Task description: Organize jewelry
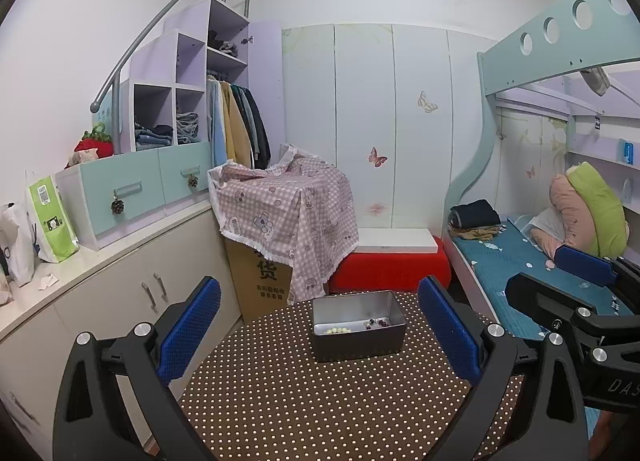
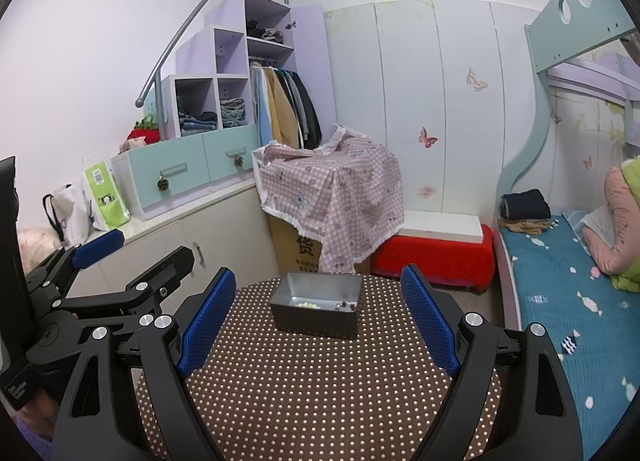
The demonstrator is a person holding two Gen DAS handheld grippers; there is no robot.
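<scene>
Left gripper [image 1: 320, 337] spread wide, empty. Ahead, between both grippers, metal tin [image 1: 357, 325] upright near desk [image 1: 280, 401] far edge, long axis crosswise, beads [image 1: 376, 323] inside. Bare dotted desk all around. Right gripper [image 2: 318, 325] wide, empty.

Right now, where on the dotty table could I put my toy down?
The brown polka-dot tabletop is bare between the grey metal box and the near edge, and beside the box. Only the box's inside is crowded, holding beads.
</scene>
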